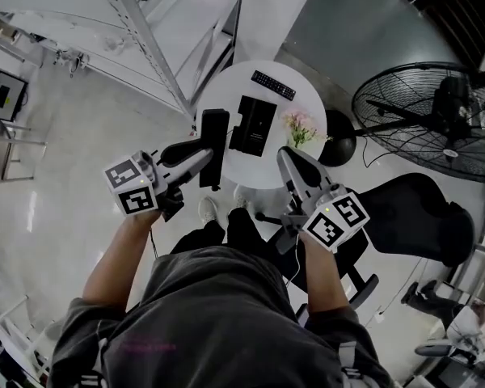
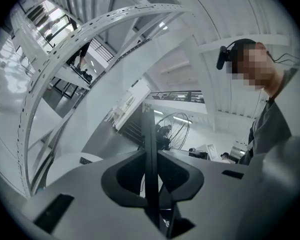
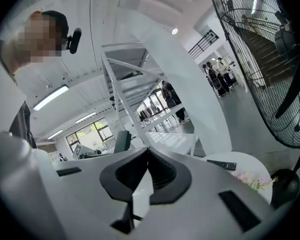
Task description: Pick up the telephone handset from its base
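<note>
Holding one black handset (image 1: 214, 136) in the left gripper (image 1: 202, 157), clamped about its middle, left of centre in the head view, apart from the one base (image 1: 253, 124) on the one table (image 1: 226, 83). With the right gripper (image 1: 284, 157) pinched together, empty. Probably light, rigid, smooth plastic; best gripped mid-shaft. Also one remote (image 1: 273, 85), one bunch of flowers (image 1: 301, 126).

The left forearm (image 1: 113, 261) and the right forearm (image 1: 327, 277) are held out in front, well apart. The left gripper (image 1: 202, 157) is kept about level, its jaws clamped on the black handset (image 1: 214, 145). The right gripper (image 1: 288, 158) is tipped slightly downward, its jaws closed tip to tip with nothing between them.
</note>
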The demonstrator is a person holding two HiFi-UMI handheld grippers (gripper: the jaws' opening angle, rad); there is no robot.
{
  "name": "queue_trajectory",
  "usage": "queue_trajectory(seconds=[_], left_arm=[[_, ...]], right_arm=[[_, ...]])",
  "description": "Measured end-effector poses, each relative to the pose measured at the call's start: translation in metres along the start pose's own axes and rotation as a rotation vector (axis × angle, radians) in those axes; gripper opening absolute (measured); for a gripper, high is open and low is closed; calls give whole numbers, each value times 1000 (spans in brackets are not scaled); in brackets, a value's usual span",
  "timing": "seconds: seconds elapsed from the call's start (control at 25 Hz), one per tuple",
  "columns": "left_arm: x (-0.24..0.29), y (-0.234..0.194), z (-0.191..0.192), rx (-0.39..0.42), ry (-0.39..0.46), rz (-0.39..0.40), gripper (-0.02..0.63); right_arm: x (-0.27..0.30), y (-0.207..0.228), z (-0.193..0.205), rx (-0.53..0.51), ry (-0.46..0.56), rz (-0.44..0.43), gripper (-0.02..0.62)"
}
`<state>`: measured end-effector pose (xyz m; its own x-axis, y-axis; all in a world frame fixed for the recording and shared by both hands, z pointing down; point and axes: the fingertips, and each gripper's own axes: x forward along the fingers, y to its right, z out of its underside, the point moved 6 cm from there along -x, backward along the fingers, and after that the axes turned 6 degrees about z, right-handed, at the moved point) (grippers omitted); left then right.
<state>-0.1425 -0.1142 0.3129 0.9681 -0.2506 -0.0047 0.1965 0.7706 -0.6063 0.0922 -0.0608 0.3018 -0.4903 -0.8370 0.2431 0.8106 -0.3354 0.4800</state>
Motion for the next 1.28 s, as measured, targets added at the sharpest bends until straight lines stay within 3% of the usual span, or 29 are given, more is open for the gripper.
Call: queue_trajectory(seconds=[0.68,1.28], left_arm=[[-28,41,-8,61,43,7,83],[-32,48,-10,63,68,12,83]], right_arm=[[-15,-42,-9,-55,17,-39,20],[-19,-55,-10,-96,10,-53,20]])
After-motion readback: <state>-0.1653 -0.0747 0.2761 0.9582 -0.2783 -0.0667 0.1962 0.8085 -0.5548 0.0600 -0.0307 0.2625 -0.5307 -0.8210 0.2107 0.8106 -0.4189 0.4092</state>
